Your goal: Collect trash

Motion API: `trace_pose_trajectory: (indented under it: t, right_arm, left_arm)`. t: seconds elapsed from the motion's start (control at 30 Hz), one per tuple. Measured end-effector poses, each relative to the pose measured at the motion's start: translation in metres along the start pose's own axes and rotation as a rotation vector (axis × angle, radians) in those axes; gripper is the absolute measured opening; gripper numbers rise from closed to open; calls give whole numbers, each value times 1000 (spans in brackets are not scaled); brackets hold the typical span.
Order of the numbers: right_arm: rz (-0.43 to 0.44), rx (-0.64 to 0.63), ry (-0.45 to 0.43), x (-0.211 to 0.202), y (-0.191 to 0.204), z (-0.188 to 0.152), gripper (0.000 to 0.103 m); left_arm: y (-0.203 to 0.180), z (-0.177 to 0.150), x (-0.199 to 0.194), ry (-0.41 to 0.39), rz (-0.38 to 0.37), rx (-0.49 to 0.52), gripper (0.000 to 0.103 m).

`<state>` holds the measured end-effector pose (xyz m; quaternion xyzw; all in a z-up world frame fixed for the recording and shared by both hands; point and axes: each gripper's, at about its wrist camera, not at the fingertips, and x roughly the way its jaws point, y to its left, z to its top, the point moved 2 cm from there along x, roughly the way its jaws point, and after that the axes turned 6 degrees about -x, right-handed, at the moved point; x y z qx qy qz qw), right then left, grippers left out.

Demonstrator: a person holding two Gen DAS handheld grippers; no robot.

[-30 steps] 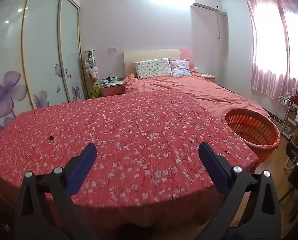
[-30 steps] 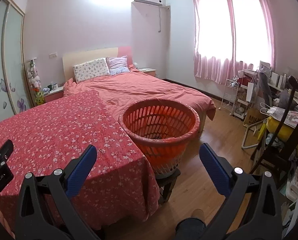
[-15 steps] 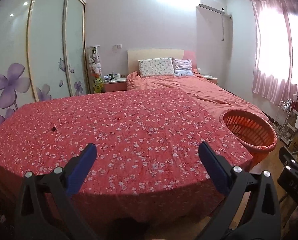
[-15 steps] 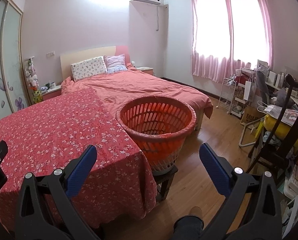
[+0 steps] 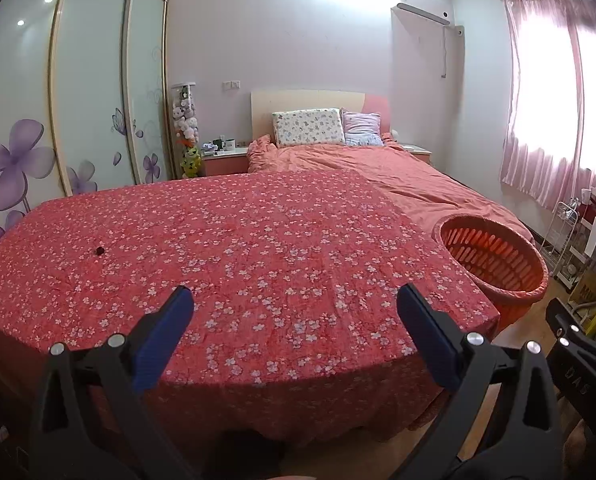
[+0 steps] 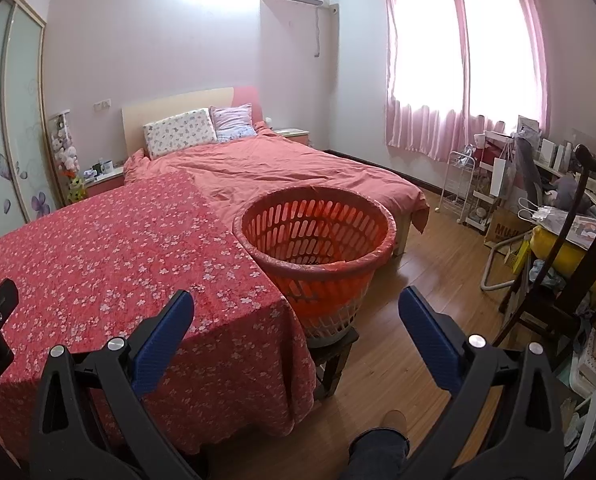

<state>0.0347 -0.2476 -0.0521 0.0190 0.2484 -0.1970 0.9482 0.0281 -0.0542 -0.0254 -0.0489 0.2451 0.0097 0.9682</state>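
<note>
A table under a red flowered cloth [image 5: 257,248] fills the left wrist view, with one small dark speck [image 5: 97,251] on its left part. An orange slotted basket [image 6: 316,240] stands on a low stool at the table's right corner; the same basket [image 5: 494,258] shows at the right of the left wrist view. My left gripper [image 5: 291,308] hangs open over the table's near edge, nothing between its blue pads. My right gripper [image 6: 295,312] is open too, held before the table corner and the basket. Something dark lies at the basket's bottom; I cannot tell what.
A bed [image 6: 281,168] with pink covers lies beyond the table. Cluttered shelves, a chair [image 6: 570,264] and a white rack [image 6: 458,184] line the right wall. Wooden floor [image 6: 426,264] lies right of the basket. A person's leg and shoe [image 6: 382,440] show below. Wardrobe doors [image 5: 89,112] stand left.
Both grippers have drawn back and tilted up a little, so the table and basket sit slightly farther off. Both stay open and hold nothing.
</note>
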Motion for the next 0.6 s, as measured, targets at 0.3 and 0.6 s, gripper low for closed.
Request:
trace_pose_trajectory:
  t: [0.3,0.6]
  right_arm:
    - [0,0,6,0,1,1,101]
    - [6,1,6,0,0,1,101]
  left_arm:
    - [-1,-2,2,16,-2,7,99]
    - [-5,-3,1,11,-5,20,99]
